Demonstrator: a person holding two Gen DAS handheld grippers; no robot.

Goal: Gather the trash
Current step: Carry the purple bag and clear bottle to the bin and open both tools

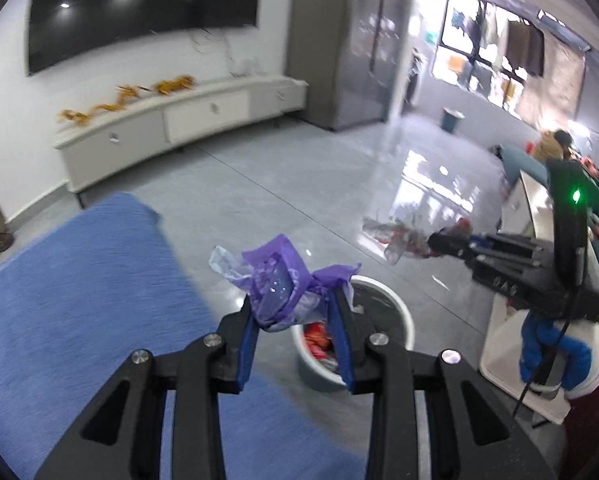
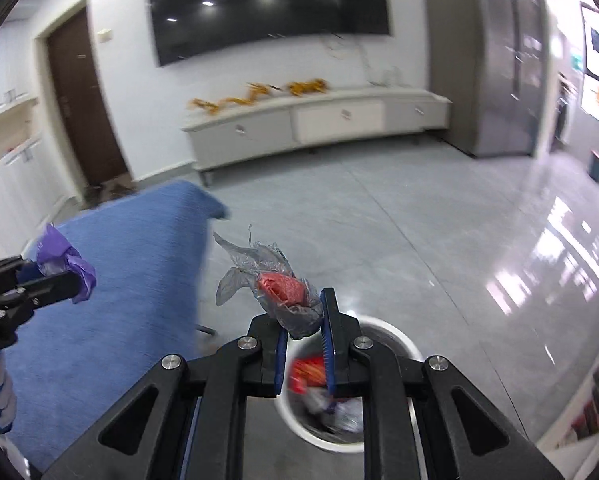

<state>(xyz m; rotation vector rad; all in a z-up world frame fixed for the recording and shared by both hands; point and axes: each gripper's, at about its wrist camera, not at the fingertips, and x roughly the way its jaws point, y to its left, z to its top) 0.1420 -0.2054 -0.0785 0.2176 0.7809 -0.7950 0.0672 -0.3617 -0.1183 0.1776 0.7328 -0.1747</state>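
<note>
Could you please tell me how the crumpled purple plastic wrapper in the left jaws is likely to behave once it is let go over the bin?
The crumpled purple plastic wrapper looks thin and floppy: its loose edges flare above the left gripper. It is probably very light, so it may flutter rather than drop straight into the white round bin below. Its creased film might also cling briefly to the blue pads.

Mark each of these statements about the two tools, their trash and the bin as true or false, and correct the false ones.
1. The left tool grips a purple wrapper. True.
2. The right tool is empty. False: it is shut on a clear wrapper with red inside.
3. The white bin on the floor already holds trash. True.
4. The bin stands on the blue cloth. False: it stands on the grey tiled floor, beside the cloth.
5. The wall screen shows a bright picture. False: it is dark, with only lamp reflections.
</note>
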